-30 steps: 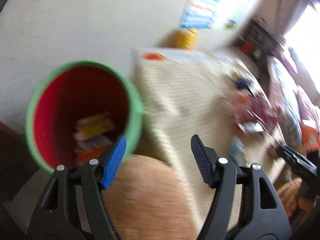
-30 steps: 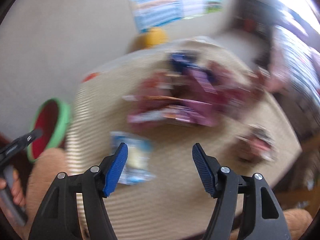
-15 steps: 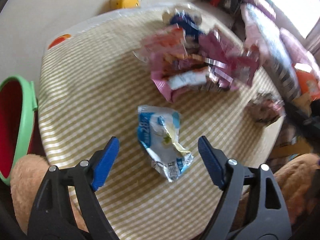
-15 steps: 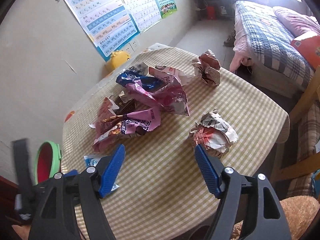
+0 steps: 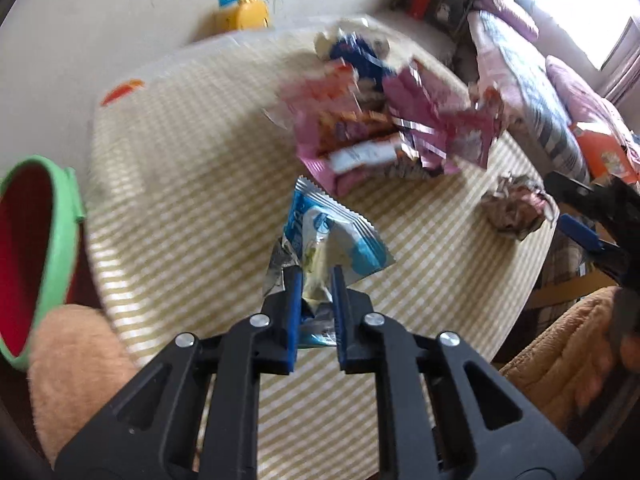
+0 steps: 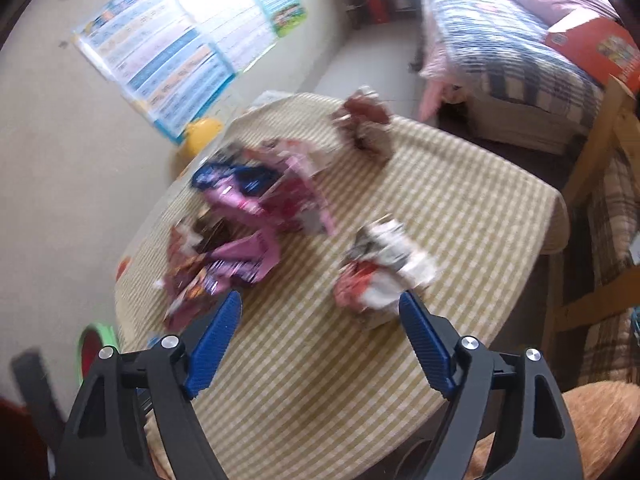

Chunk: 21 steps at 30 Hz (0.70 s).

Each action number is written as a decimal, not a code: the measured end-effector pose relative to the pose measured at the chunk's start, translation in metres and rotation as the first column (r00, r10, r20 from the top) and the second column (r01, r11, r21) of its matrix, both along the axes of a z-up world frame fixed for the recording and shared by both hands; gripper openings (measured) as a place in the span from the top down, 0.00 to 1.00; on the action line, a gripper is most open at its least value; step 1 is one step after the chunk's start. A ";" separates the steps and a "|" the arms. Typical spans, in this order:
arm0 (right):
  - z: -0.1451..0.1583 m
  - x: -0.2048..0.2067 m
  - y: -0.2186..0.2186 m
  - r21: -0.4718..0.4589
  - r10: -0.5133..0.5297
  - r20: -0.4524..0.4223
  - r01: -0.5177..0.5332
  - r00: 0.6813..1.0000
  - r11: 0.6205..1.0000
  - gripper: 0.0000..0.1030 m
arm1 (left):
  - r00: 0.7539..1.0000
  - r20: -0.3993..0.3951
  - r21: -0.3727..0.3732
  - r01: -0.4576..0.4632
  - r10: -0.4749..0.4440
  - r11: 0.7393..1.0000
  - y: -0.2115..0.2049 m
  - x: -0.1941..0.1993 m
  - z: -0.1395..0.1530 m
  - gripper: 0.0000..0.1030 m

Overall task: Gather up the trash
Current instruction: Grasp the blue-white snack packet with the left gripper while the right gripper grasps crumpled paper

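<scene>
The left claw point(image 5: 314, 276) pinches the blue-and-white wrapper point(image 5: 334, 236), its long axis running away up the checked counter point(image 5: 192, 184); its print is unreadable. The right claw point(image 6: 320, 312) is spreading wider, gripping nothing, before a crumpled wrapper point(image 6: 380, 268).

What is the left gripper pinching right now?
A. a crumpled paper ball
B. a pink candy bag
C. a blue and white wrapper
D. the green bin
C: in the left wrist view the left gripper has its blue pads closed on the blue and white wrapper, while the pink bags and the paper ball lie untouched on the table, and the green bin sits off to the side.
</scene>
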State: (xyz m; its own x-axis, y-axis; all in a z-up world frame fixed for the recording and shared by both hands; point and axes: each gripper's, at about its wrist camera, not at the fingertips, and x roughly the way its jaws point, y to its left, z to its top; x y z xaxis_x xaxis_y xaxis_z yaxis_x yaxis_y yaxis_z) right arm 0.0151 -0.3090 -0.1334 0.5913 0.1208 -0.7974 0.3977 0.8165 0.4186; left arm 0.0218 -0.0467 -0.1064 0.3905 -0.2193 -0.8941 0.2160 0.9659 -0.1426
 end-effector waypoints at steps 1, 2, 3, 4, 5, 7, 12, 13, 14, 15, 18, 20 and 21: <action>-0.004 0.004 -0.006 0.015 -0.028 -0.025 0.028 0.999 0.999 0.21 | 1.000 0.014 -0.002 -0.007 0.007 1.000 0.003 -0.002 0.005 0.87; -0.010 0.008 -0.012 0.038 -0.048 -0.053 0.050 0.997 0.998 0.21 | 1.000 0.026 -0.007 -0.015 0.015 1.000 0.007 -0.002 0.010 0.87; -0.014 0.010 -0.016 0.055 -0.058 -0.068 0.062 0.996 0.997 0.21 | 0.999 0.038 -0.018 -0.027 0.027 0.999 0.013 -0.004 0.016 0.87; -0.019 0.013 -0.020 0.078 -0.070 -0.088 0.077 0.994 0.994 0.21 | 0.998 0.045 -0.027 -0.035 0.036 0.999 0.016 -0.004 0.020 0.87; -0.022 0.015 -0.022 0.091 -0.074 -0.099 0.083 0.992 0.992 0.21 | 0.998 0.050 -0.031 -0.039 0.041 0.999 0.017 -0.007 0.023 0.87; -0.027 0.018 -0.025 0.114 -0.075 -0.110 0.088 0.991 0.990 0.21 | 0.997 0.063 -0.036 -0.045 0.048 0.998 0.021 -0.008 0.028 0.87; -0.035 0.024 -0.024 0.124 -0.055 -0.117 0.069 0.992 0.990 0.22 | 0.998 0.050 -0.029 -0.038 0.039 0.999 0.021 -0.008 0.027 0.86; -0.034 0.024 -0.023 0.118 -0.051 -0.116 0.065 0.992 0.991 0.25 | 0.999 0.040 -0.025 -0.034 0.035 0.999 0.020 -0.009 0.024 0.86; -0.033 0.024 -0.022 0.114 -0.046 -0.111 0.059 0.993 0.992 0.29 | 0.999 0.034 -0.021 -0.032 0.032 0.999 0.019 -0.009 0.022 0.85; -0.033 0.023 -0.021 0.116 -0.040 -0.107 0.053 0.993 0.992 0.33 | 0.999 0.026 -0.017 -0.030 0.030 0.999 0.019 -0.009 0.019 0.85; -0.038 0.024 -0.018 0.128 -0.019 -0.123 0.035 0.992 0.991 0.51 | 1.000 0.004 -0.017 -0.028 0.028 0.999 0.020 -0.010 0.012 0.85; -0.037 0.025 -0.017 0.121 -0.019 -0.116 0.033 0.993 0.992 0.52 | 1.000 -0.003 -0.014 -0.027 0.027 1.000 0.021 -0.009 0.009 0.85; -0.036 0.024 -0.017 0.125 -0.018 -0.110 0.031 0.994 0.992 0.53 | 1.000 -0.005 -0.013 -0.029 0.029 0.999 0.021 -0.009 0.008 0.85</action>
